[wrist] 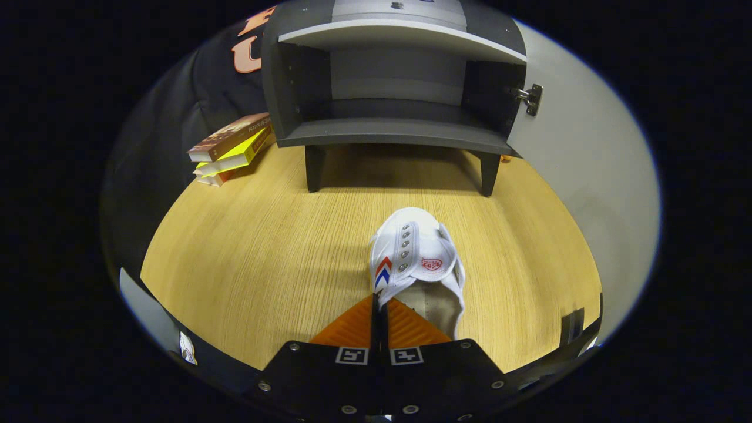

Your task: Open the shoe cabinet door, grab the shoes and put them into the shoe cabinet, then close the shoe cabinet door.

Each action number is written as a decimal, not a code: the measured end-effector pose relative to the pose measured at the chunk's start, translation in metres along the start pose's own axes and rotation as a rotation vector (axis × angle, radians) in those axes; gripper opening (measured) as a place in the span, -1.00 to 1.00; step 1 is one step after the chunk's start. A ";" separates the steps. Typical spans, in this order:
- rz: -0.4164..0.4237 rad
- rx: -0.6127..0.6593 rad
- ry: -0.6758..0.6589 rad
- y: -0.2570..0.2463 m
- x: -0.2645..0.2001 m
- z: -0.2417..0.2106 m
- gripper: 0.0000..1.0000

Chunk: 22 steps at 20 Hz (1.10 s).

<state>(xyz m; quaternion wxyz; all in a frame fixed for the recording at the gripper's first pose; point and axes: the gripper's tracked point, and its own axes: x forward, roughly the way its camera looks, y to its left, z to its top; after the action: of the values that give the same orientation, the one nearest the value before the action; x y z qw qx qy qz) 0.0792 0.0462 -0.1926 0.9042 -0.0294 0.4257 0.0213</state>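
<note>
Gripper (379,305) fingers were closed tight together, pinching the collar edge of 1 white shoe (417,252), toe pointing toward the shoe cabinet (393,76). Cabinet door (581,176) stood swung open at cabinet's right; lower shelf bare, w/ open room inside. Wide bare table (252,258) lay between shoe and cabinet legs. Shoe tongue carried a red logo, text unreadable. 3 books (229,147) were stacked left of cabinet.

Tongs (379,302) clamped on white shoe (416,258)
</note>
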 end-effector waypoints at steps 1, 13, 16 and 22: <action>-0.002 0.002 -0.012 -0.002 -0.002 0.004 -1.00; -0.033 -0.014 -0.163 -0.020 -0.056 0.074 -1.00; -0.048 -0.013 -0.236 -0.026 -0.088 0.109 -1.00; -0.082 -0.034 -0.444 -0.037 -0.173 0.202 -1.00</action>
<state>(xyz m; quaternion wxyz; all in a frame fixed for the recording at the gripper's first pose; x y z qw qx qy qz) 0.1264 0.0216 0.0708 0.9751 -0.0566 0.2142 -0.0024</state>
